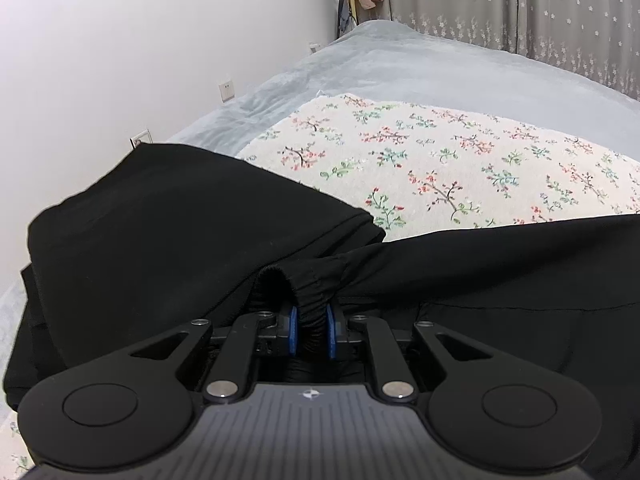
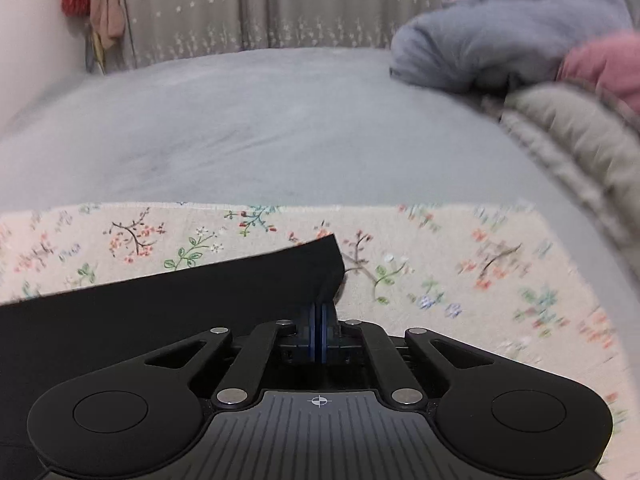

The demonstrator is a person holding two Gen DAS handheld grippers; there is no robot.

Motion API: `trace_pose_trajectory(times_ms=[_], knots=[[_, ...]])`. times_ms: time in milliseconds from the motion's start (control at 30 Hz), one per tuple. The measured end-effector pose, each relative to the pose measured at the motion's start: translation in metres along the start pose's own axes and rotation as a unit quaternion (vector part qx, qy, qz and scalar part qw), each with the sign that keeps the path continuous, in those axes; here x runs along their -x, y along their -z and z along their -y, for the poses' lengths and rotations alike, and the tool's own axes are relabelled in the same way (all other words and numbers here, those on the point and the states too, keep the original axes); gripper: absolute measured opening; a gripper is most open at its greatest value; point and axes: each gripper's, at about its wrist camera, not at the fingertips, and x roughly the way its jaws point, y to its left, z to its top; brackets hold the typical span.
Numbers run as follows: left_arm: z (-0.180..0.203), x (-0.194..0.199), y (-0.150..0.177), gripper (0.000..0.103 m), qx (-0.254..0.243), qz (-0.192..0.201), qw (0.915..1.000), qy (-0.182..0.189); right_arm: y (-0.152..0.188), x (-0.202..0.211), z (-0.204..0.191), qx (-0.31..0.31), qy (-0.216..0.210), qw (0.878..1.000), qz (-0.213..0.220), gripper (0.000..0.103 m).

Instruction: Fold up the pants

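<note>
Black pants (image 1: 180, 240) lie bunched on floral cloth (image 1: 440, 152) spread over a grey-blue bed (image 1: 400, 68), partly lifted off it. Left gripper (image 1: 312, 330) has its blue-padded fingers (image 1: 293, 330) pinching the gathered elastic waistband (image 1: 310, 304), fabric bulging up between the pads. Pants drape to the left as a folded mass and stretch off to the right edge of the left wrist view. Right gripper (image 2: 319, 334) fingers (image 2: 311, 334) pressed nearly together, clamping a corner edge of the pants (image 2: 160, 304); cloth runs left from the grip, flat over floral cloth (image 2: 460, 264). Grey bedding pile (image 2: 500, 40) at far right, curtain (image 2: 256, 4) behind, right wrist view blurred at right
</note>
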Motion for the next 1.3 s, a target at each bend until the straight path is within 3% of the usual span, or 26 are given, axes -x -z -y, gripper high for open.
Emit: trace_pose_trajectory(times_ms=[267,400,567,767,867,1067,1167,1300], knots=[[-0.015,0.043,-0.01,0.032,0.042,0.052,0.9976,0.021,-0.019,0.104,0.019,-0.002,0.013,0.995,0.098,0.001],[-0.021,0.072,0.0,0.032,0.055,0.089,0.994,0.032,-0.015,0.167,0.045,-0.027,0.016,0.991,0.132,0.001],[-0.033,0.108,0.024,0.032,0.073,0.122,0.9887,0.049,0.02,0.235,0.082,-0.058,0.018,0.986,0.153,0.001],[-0.051,0.155,0.083,0.032,0.044,0.178,0.9801,0.077,0.109,0.318,0.127,-0.112,-0.027,0.971,0.21,0.001],[-0.06,0.159,0.123,0.032,-0.006,0.185,0.9783,0.093,0.169,0.345,0.144,-0.1,-0.05,0.976,0.189,0.001],[-0.077,0.137,0.179,0.035,-0.063,0.137,0.9804,0.127,0.278,0.359,0.174,-0.081,-0.078,0.992,0.06,0.002],[-0.089,0.138,0.185,0.042,-0.04,0.122,0.9812,0.144,0.306,0.359,0.174,-0.07,-0.074,0.995,0.015,0.003],[-0.106,0.152,0.196,0.053,-0.017,0.116,0.9812,0.154,0.316,0.363,0.174,-0.09,-0.069,0.993,-0.016,0.016]])
